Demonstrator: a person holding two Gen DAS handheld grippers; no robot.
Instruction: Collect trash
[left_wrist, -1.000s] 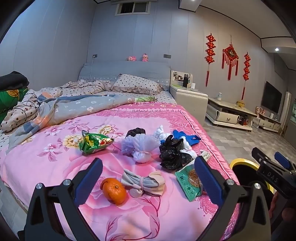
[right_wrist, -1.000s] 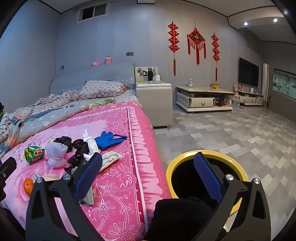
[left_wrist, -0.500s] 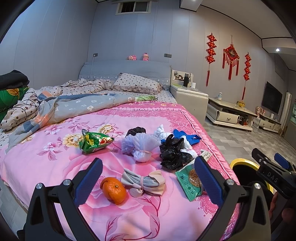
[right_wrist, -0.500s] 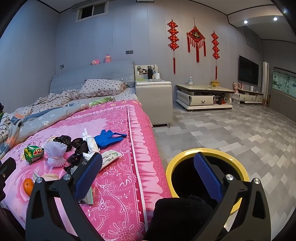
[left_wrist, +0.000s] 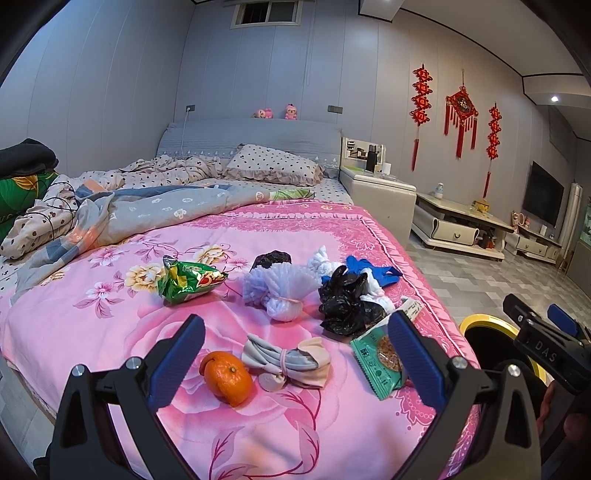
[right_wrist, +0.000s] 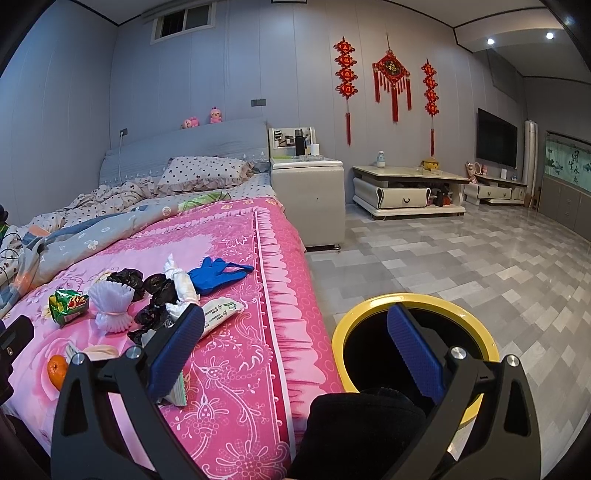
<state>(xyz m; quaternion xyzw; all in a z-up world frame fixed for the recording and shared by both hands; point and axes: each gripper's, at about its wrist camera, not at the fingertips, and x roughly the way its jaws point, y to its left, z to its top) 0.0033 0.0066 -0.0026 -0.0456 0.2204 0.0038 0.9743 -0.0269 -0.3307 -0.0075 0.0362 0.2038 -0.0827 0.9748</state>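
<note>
While nothing is gripped yet, the step is judged to be pre-pick: the left claw (left_wrist: 295, 349) is held spread wide above the bed (left_wrist: 122, 328), the right claw (right_wrist: 295, 349) equally spread over the yellow-rimmed bin (right_wrist: 476, 328) on the floor beside it. Trash is scattered on the pink cover: green snack wrapper (left_wrist: 376, 358), black bag (left_wrist: 343, 304), chip packet (left_wrist: 188, 282). Next, a descent onto the nearest wrapper is called for, the orange (left_wrist: 227, 376) being left alone.

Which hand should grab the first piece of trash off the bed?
Probably the left. The left tongs are open and point right at the pile on the bed, with the tied cloth bundle between their tips. The right tongs, also open, point toward the yellow-rimmed bin on the floor.
</note>
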